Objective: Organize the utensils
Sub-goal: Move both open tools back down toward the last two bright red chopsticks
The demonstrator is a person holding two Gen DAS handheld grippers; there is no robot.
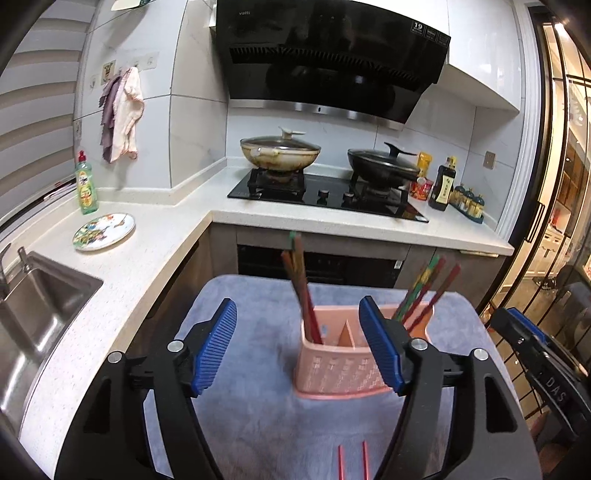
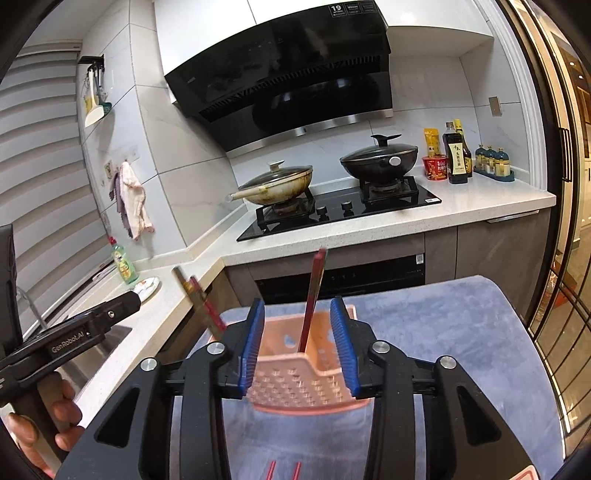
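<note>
Both wrist views close above pink holder [image 1: 343,365], facing stove [image 2: 340,210]

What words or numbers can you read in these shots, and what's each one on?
"GenRobot.AI": left gripper arm.
"DAS": right gripper arm.
"19": sticker on the hood; small print beside it too small to read.
"vatti": hood's top-left corner, faint.
Soy bottle, dish soap and cup noodle labels: too blurred to read.
</note>
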